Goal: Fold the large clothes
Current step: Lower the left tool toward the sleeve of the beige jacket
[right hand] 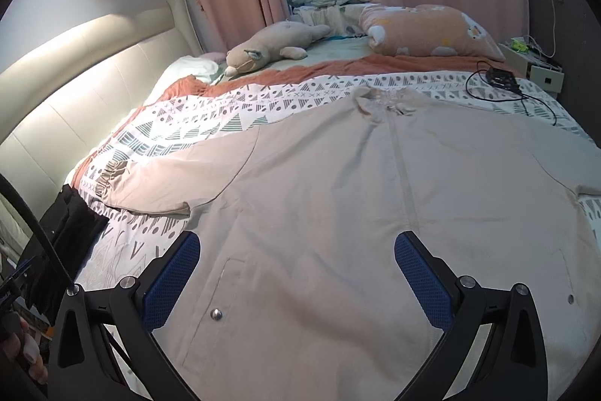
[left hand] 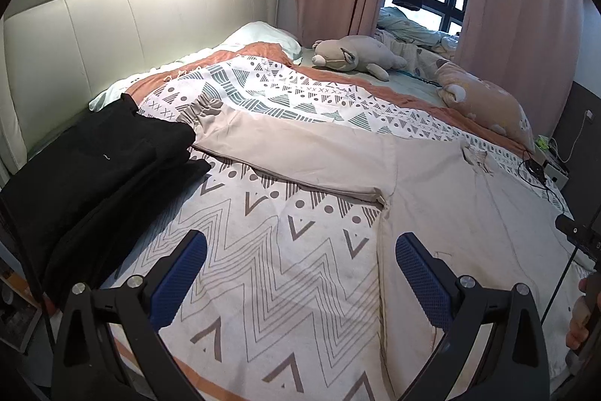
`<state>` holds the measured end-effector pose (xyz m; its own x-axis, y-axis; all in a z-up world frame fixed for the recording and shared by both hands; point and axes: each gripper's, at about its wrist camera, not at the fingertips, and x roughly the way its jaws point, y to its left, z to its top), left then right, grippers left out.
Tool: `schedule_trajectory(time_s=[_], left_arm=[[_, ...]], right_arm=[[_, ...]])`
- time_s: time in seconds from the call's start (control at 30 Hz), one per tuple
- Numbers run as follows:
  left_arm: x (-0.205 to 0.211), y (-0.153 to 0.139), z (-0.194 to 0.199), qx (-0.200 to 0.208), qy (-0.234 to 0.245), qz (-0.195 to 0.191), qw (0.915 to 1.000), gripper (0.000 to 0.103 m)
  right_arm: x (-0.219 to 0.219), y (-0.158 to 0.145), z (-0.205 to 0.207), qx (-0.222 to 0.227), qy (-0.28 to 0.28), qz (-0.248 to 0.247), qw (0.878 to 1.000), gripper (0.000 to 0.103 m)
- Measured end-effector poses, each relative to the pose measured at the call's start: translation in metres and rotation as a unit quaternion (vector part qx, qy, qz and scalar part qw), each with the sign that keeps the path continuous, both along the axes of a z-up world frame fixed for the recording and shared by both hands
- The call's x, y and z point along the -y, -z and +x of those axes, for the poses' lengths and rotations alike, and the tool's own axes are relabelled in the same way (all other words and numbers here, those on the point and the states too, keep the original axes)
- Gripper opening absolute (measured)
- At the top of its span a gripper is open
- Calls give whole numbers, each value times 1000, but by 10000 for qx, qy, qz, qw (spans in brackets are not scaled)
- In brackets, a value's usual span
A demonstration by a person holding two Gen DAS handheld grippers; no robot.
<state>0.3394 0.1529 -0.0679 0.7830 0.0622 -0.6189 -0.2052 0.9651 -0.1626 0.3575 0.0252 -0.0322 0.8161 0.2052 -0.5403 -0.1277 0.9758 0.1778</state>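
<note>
Jacket: we are looking at a large beige jacket [right hand: 338, 198] lying spread flat, front up, across the patterned bedspread [left hand: 270, 273], collar [right hand: 387, 100] pointing toward the far side of the bed and hem toward us.
Left sleeve: we are seeing the sleeve [left hand: 285, 153] stretched straight out sideways, its gathered cuff [left hand: 195, 111] just beside a pile of black clothes [left hand: 94, 168].
Right sleeve: it is running off the right edge of the right wrist view, so we cannot tell how it is lying.
Progress: we are judging that no fold has been made in the jacket yet; it is only laid out. Both sleeves and the body folds are left. The black pile looks already folded, though we are only guessing that.
Left claw: we are holding the left gripper [left hand: 300, 273] with fingers wide apart, gripping nothing, over bare bedspread just beside the jacket's side seam.
Right claw: we are holding the right gripper [right hand: 296, 273] equally wide apart and empty, above the lower front of the jacket near a snap button [right hand: 216, 314].
Open room: we are finding bare bedspread beyond the collar and under the left sleeve, enough to bring the sleeve inward.
Edges to mind: we are noting the black pile touching or nearly touching the cuff, the headboard [left hand: 112, 36] behind it, a black device with cables [right hand: 503, 77] near the right shoulder, and a plush toy [right hand: 270, 44] and pillow [right hand: 428, 29] well apart at the far side.
</note>
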Motion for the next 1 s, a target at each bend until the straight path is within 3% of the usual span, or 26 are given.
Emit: schedule_trajectory(time_s=[0.23,0.5,0.67,0.9,1.0], left_arm=[[-27,11,51,-127,-144,-447,9988,100],[-40,14,106,-395,-128,-487,9979,79],[-50,22,141,-543,-203,-541,9969,74],[-71,55,188,-912,-542,-757,9915,62],[-79,70,206,-1057,-719,-851,9881,62]], right_arm=[[-19,-11,44,-62,-49,-332,9994,103],[-56,-17,103,-180,-262,-380,9988,103],[-76,-16,140,-208,-298,-478,9982,103],[-84,18,173,-309,-460,-536,9970,103],[-83,33,183,-275,-271,-898,9952,103]])
